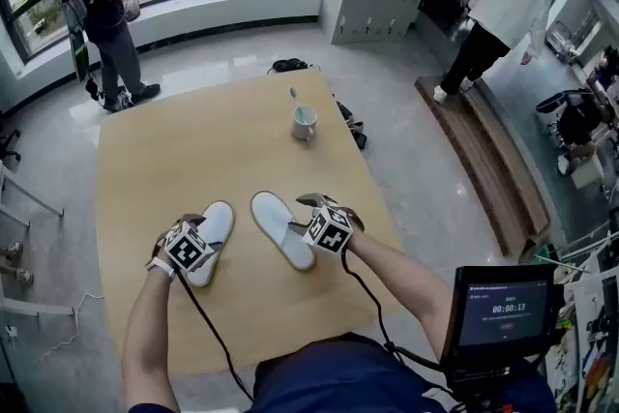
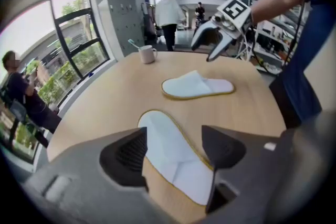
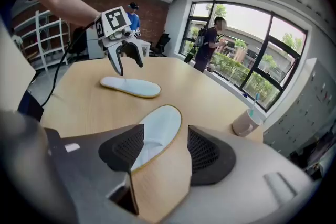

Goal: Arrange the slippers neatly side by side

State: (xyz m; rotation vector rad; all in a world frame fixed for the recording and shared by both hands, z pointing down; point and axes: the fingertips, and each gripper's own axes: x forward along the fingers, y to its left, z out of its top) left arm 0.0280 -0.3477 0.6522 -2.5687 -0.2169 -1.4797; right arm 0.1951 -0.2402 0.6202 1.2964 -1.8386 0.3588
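Two slippers flat on table (image 1: 174,150): left slipper (image 1: 219,223), right slipper (image 1: 279,225), near, angled apart. Left gripper (image 2: 173,147), right gripper (image 3: 165,147) above them, jaws wide apart, holding nothing.

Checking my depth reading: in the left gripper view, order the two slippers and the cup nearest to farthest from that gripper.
1. First slipper, just below the jaws.
2. Second slipper, mid-table, right.
3. Cup, far end, left.
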